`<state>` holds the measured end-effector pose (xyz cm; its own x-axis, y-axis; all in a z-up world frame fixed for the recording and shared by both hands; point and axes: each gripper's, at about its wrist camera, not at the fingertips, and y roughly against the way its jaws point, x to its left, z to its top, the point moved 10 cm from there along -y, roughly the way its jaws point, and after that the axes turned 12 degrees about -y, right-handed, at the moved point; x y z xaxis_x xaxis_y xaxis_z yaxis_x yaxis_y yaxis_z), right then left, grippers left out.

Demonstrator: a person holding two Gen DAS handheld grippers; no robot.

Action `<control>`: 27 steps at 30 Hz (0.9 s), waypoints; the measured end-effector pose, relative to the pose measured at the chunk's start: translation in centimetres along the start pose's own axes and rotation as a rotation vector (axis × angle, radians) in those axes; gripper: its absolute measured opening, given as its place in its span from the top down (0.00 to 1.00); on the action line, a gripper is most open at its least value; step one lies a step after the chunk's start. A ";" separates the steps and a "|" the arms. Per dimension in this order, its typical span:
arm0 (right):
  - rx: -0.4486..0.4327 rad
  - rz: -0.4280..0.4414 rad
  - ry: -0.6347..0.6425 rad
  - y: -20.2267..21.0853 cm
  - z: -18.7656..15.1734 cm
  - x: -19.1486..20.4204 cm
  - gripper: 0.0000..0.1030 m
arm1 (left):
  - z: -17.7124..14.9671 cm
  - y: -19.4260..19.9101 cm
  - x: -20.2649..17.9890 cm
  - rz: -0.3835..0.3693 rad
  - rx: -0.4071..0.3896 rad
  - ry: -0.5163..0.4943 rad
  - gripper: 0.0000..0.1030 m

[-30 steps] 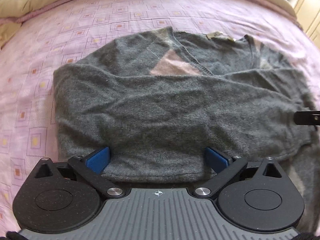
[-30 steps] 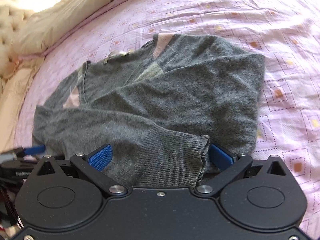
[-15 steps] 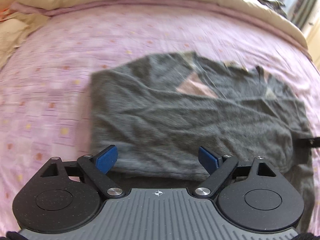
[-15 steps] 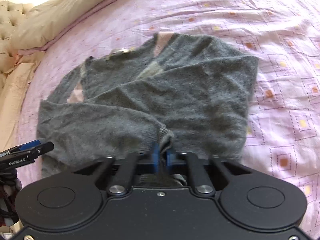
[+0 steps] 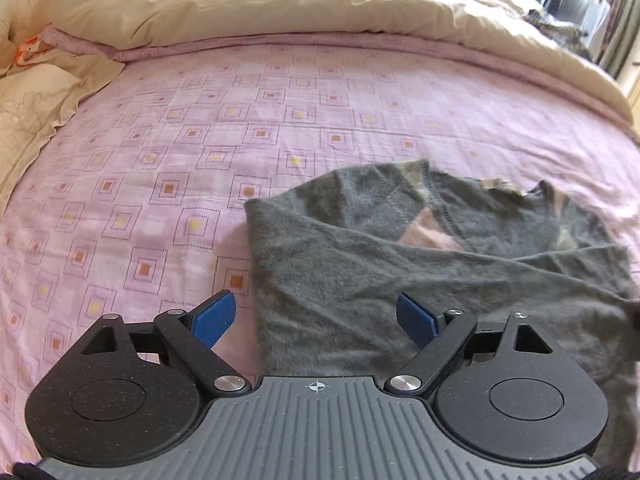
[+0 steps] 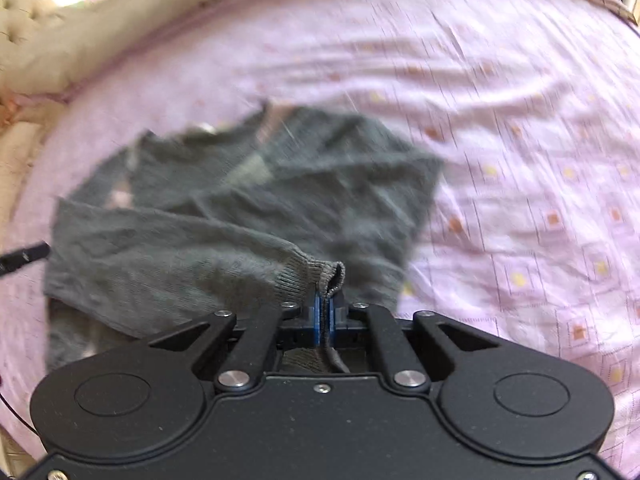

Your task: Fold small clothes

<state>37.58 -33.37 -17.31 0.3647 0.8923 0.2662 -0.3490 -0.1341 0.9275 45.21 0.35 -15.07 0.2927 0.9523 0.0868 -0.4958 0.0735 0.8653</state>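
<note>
A grey knitted sweater with pink and beige diamond patches lies partly folded on the pink patterned bedsheet. My left gripper is open just above the sweater's lower left corner, and its blue pads hold nothing. In the right wrist view the same sweater is blurred by motion. My right gripper is shut on the ribbed sleeve cuff, which stands lifted off the sweater's body. The other gripper's black tip pokes in at the left edge.
A beige duvet is bunched along the far side of the bed, with a cream pillow at the far left. Pink sheet stretches right of the sweater. A window and furniture show at the far right corner.
My right gripper closed on the sleeve cuff and lifted it up and back. My left gripper stayed open and drew away leftward, off the sweater's hem.
</note>
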 end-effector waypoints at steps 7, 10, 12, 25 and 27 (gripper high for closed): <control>0.013 -0.032 -0.007 -1.6 -1.0 -1.2 0.56 | -2.0 -3.9 2.0 0.101 0.146 -0.022 0.15; 0.015 -0.016 -0.035 -1.6 -1.4 -1.9 0.56 | -3.1 -4.4 3.7 0.060 0.149 0.049 0.12; 0.001 -0.028 -0.046 -1.2 -1.3 -1.9 0.56 | -3.5 -4.4 4.6 0.037 0.155 0.090 0.10; -0.053 -0.107 -0.069 1.4 -3.1 -3.0 0.13 | -5.7 0.6 4.4 -0.067 0.093 0.143 0.11; -0.045 -0.102 -0.070 1.9 -4.2 -3.0 0.11 | -6.8 1.5 3.6 -0.101 0.095 0.136 0.10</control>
<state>32.17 -34.44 -17.46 0.4588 0.8680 0.1897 -0.3448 -0.0229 0.9384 39.97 5.86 -16.78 0.2206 0.9732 -0.0643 -0.3884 0.1482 0.9095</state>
